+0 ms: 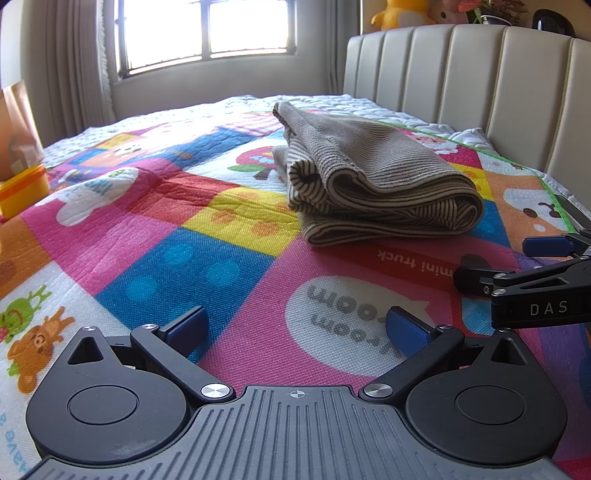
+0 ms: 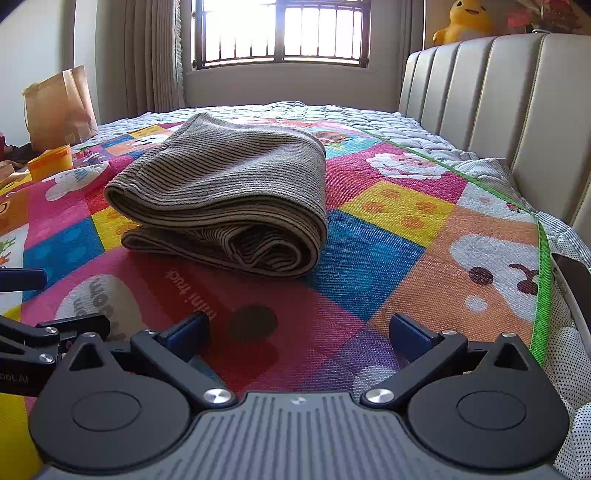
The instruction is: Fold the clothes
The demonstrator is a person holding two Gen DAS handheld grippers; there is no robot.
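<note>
- Left tool (image 1: 295,328): its two blue-padded fingers stand wide apart with nothing between them, low over the play mat (image 1: 155,236).
- Right tool (image 2: 299,332): fingers likewise spread apart and empty, low over the red "mini truck" panel of the mat. In the left wrist view it enters from the right edge, just beside the left tool.
- Striped garment (image 1: 373,184): a brown-and-cream ribbed piece, folded into a thick multi-layer bundle with rolled edges showing at its near end. It lies on the play mat ahead of both tools, touching neither. In the right wrist view it sits left of centre (image 2: 229,199).
- Play mat: a brightly coloured quilted sheet with cartoon animals and a green border, spread over the bed (image 2: 369,114), whose pale quilted cover shows beyond it.
- Headboard (image 1: 480,92): cream, vertically padded, along the right side of the bed.
- Yellow duck plush (image 2: 465,22): on top of the headboard's far end.
- Window (image 2: 280,33): barred, brightly lit, on the far wall, with a curtain (image 2: 151,55) to its left.
- Brown paper bag (image 2: 59,107): upright at the far left edge of the bed.
- Yellow container (image 2: 50,160): near the bag, on the left side.
</note>
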